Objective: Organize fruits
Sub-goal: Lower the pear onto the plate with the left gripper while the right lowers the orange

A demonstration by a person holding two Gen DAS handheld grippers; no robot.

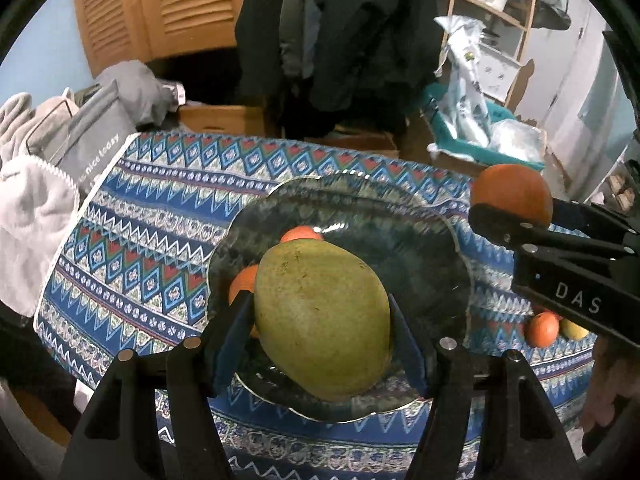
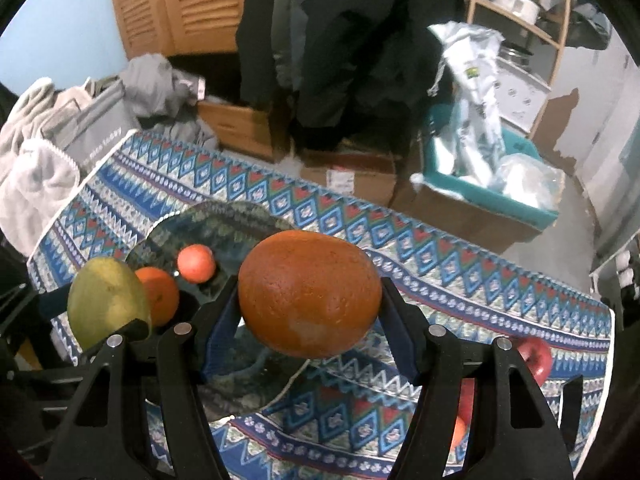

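My left gripper (image 1: 322,320) is shut on a green mango (image 1: 322,320), held over a dark glass plate (image 1: 420,248) on the patterned tablecloth. Two small oranges (image 1: 302,234) lie on the plate behind the mango. My right gripper (image 2: 310,294) is shut on a large orange (image 2: 310,294), held just right of the plate (image 2: 224,224). In the right wrist view the green mango (image 2: 106,302) shows at the left beside the two small oranges (image 2: 196,262). In the left wrist view the large orange (image 1: 512,192) and the right gripper's black body appear at the right.
A small orange (image 1: 542,328) and a yellowish fruit (image 1: 574,330) lie on the cloth right of the plate. A red apple (image 2: 534,354) lies near the cloth's right edge. Towels and a grey bag (image 1: 92,136) sit at the far left. Cardboard boxes and a teal bin (image 2: 488,188) stand beyond the table.
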